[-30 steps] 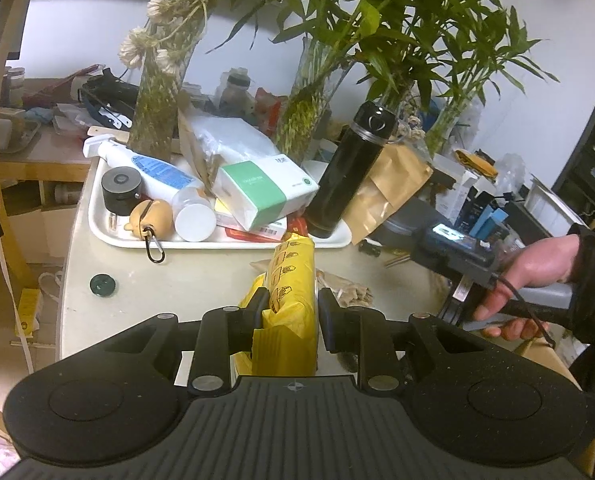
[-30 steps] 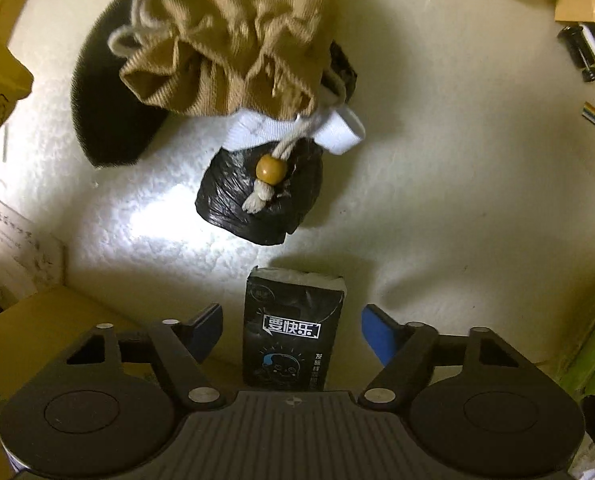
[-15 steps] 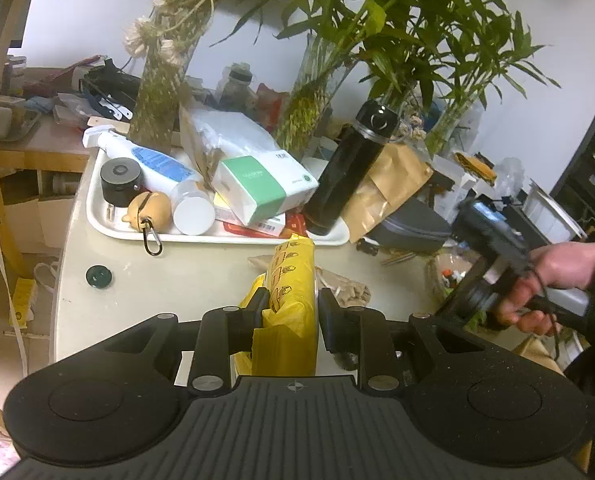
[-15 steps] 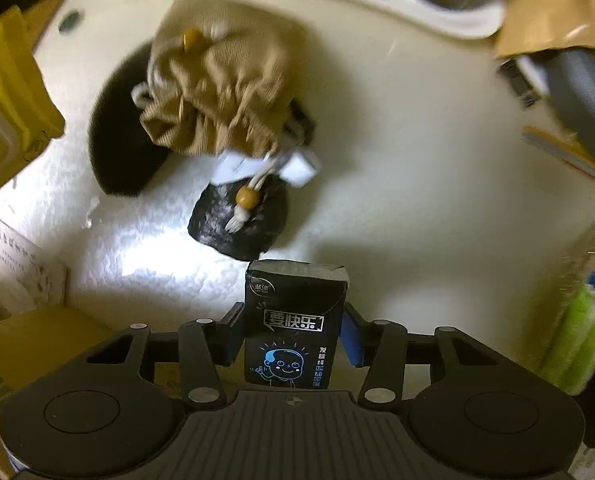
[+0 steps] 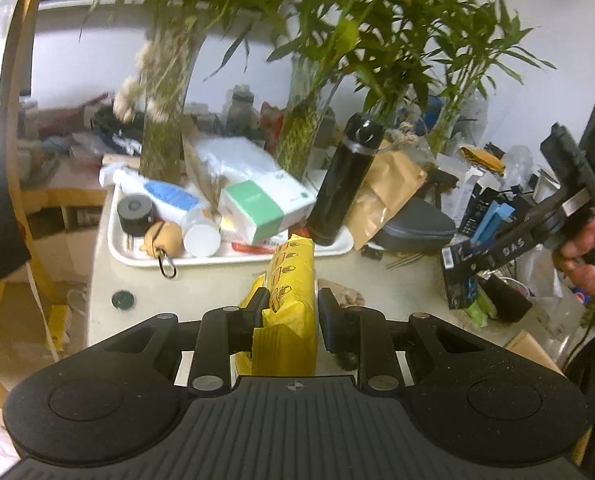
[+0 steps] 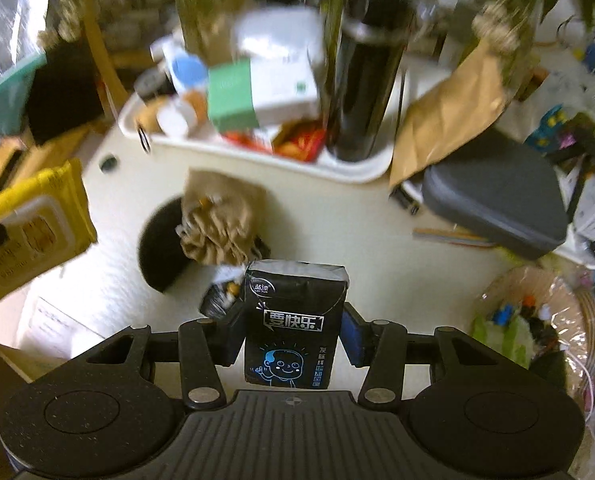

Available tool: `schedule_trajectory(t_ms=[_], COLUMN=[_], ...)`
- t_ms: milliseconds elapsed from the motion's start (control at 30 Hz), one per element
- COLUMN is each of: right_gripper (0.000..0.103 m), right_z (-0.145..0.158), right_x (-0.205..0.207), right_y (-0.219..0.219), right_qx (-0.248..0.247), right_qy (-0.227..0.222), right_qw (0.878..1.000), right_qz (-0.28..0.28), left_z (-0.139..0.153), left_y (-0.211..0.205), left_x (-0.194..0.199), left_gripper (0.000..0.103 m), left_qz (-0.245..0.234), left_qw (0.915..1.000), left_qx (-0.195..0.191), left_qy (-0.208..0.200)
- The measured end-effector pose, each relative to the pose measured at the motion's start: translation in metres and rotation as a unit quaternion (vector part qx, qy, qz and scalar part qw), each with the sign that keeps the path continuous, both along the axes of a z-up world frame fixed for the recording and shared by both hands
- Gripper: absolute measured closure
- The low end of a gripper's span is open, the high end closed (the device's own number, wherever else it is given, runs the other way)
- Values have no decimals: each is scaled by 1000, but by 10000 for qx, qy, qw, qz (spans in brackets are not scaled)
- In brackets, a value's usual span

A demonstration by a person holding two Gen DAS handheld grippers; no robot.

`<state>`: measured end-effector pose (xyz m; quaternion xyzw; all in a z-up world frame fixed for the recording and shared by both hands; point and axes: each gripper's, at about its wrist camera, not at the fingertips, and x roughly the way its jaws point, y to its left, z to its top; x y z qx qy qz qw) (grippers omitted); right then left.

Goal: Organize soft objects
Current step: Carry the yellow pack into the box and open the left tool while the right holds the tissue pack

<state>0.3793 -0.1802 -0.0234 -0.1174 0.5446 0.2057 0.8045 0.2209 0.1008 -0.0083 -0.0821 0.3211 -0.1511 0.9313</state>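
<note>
In the right wrist view, low and centre in the frame, the right gripper (image 6: 293,334) has just closed its jaws and now clamps the black plastic-wrapped pocket tissue pack with a blue cartoon face (image 6: 293,322). A second ago that pack lay flat on the cream-coloured round table (image 6: 337,216) between open fingers; now it hangs clear of the surface, tilted up toward the camera, so the pick has succeeded and the pack looks ready to be carried to wherever the soft things are gathered. Its wrapper is slightly dented at the sides where the pads press (a sign it will give under any tighter squeeze).

Just beyond it, at mid-frame, the tan drawstring cloth pouch (image 6: 221,220) lies crumpled on the table, partly over a black round pad (image 6: 159,248), with a small black crinkled bag (image 6: 217,300) peeking out beside the tissue pack; these seem to be the soft items left.

In the left wrist view, bottom centre, the left gripper (image 5: 289,312) is closed on the yellow soft wet-wipe packet (image 5: 291,280), as before, held a little higher now. Farther up sits the white tray (image 5: 137,258) of clutter.
</note>
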Motion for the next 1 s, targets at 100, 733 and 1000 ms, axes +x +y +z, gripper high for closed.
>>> schedule_trajectory(t_ms=[100,733,1000], right_gripper=[51,51,51], right_z=[19,96,111], right_x=[-12,-105,-137], right_y=[-6,-42,-49], right_qx=[171,1034,1322], right_qy=[-175,-776,-717], right_qw=[9997,9914,9876], right_qz=[10,211,453], left_z=[13,67,81], left_y=[-11,-69,-87], left_x=[-12,-85,-114], left_gripper=[77,81,81], left_qz=[-3,-100,-350], left_qw=[9997,9929,9918], left_qx=[224,947,958], left_qy=[-120,-709,-770])
